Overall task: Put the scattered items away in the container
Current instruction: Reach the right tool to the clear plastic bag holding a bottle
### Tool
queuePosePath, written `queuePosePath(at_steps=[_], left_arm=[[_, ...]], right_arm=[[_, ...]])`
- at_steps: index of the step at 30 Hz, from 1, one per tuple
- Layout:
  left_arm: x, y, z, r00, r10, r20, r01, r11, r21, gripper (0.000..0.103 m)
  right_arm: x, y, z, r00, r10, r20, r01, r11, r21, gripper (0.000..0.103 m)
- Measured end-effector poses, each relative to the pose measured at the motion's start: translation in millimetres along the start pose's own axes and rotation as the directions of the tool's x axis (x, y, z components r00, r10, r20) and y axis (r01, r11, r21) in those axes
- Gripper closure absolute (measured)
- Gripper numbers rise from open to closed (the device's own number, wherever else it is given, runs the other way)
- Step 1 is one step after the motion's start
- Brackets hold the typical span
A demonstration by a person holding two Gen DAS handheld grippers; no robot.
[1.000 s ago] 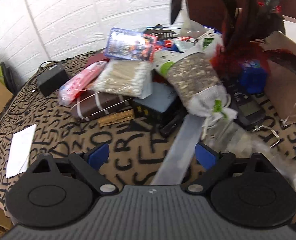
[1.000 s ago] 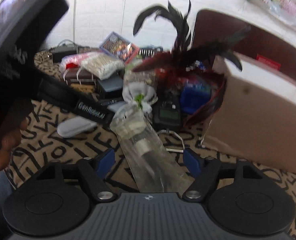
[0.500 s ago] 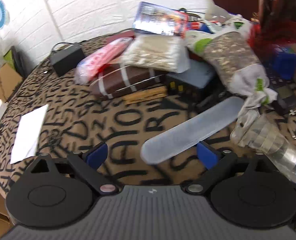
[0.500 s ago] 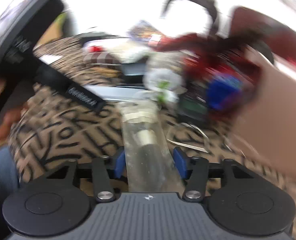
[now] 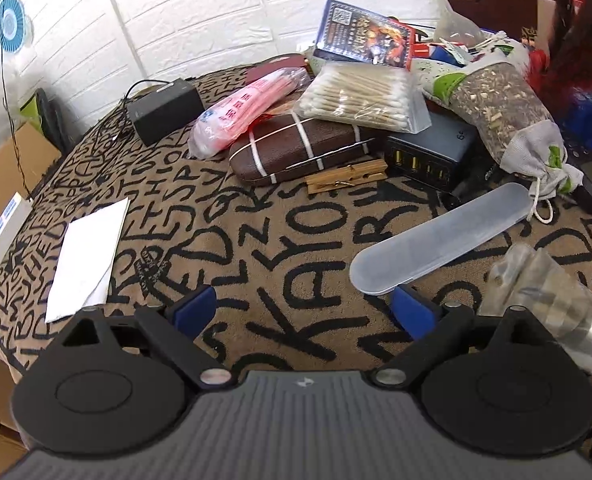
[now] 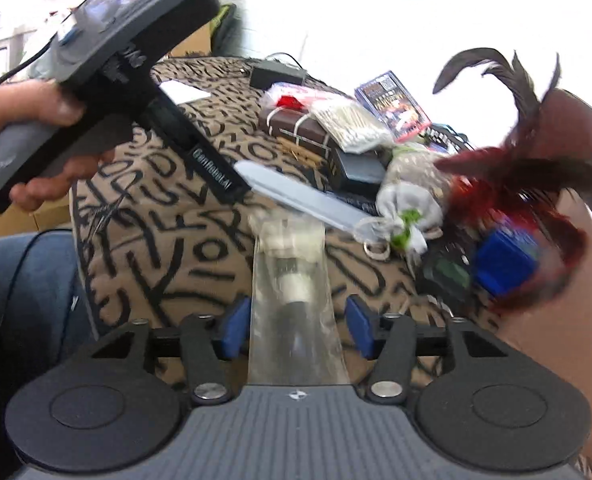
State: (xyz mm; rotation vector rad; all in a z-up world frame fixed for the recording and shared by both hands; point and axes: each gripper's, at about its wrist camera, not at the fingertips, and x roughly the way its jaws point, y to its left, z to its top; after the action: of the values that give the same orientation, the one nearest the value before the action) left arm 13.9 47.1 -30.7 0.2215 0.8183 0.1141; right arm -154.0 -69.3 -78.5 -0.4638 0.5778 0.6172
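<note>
My right gripper (image 6: 296, 326) is shut on a clear plastic bag with a small bottle inside (image 6: 293, 280), held above the table; the bag also shows at the right of the left wrist view (image 5: 544, 300). My left gripper (image 5: 302, 312) is open and empty above the patterned cloth, just left of a frosted plastic case (image 5: 444, 236), which also shows in the right wrist view (image 6: 304, 196). The cardboard box (image 6: 576, 320) stands at the right. A pile of scattered items lies beyond: cotton swabs (image 5: 360, 96), a brown case (image 5: 300, 148), a herb bag (image 5: 508, 108).
A pink packet (image 5: 247, 108), a clothespin (image 5: 348, 176), a charger block (image 5: 432, 152), a card pack (image 5: 364, 36), a black adapter (image 5: 163, 110) and white paper (image 5: 87, 256) lie on the cloth. A feather duster (image 6: 528, 168) and blue box (image 6: 504, 256) sit by the cardboard box.
My right gripper closed on the clear bag and lifted it, swinging leftward. My left gripper pulled back and left, so the frosted case now lies to its right.
</note>
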Motion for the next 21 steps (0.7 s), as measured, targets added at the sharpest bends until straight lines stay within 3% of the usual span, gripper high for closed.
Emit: queuePosePath(at_steps=[1,9,14,18,21], left_arm=[[-0.7,-1.6,-0.2,1.000,-0.006,0.000,0.006,1.000,0.003,0.006],[-6.8,-13.5,-0.1,1.000,-0.027,0.008,0.026,0.999,0.041,0.006],[-9.9,-20.8,1.4,0.999,-0.052,-0.006,0.052,0.997,0.054,0.006],[-10.9,-36.3,1.2,0.998,-0.055,0.000,0.055,0.995,0.086,0.006],[-11.2,-42.6,4.2,0.997,-0.074,-0.014,0.075,0.992,0.098,0.006]], right_arm=[[-5.2,2.3,-3.4,1.000,-0.012,-0.008,0.012,1.000,0.004,0.035],[-10.4,-32.3,-21.8,0.989,-0.141,-0.037,0.144,0.985,0.093,0.034],[-10.4,-33.0,-20.9,0.999,-0.032,0.032,0.030,0.997,0.066,0.035],[14.7,-37.9,-11.6,1.000,0.010,-0.003,-0.009,0.999,0.032,0.035],[25.8,-43.7,-9.0,0.998,0.058,-0.016,-0.057,0.995,0.082,0.035]])
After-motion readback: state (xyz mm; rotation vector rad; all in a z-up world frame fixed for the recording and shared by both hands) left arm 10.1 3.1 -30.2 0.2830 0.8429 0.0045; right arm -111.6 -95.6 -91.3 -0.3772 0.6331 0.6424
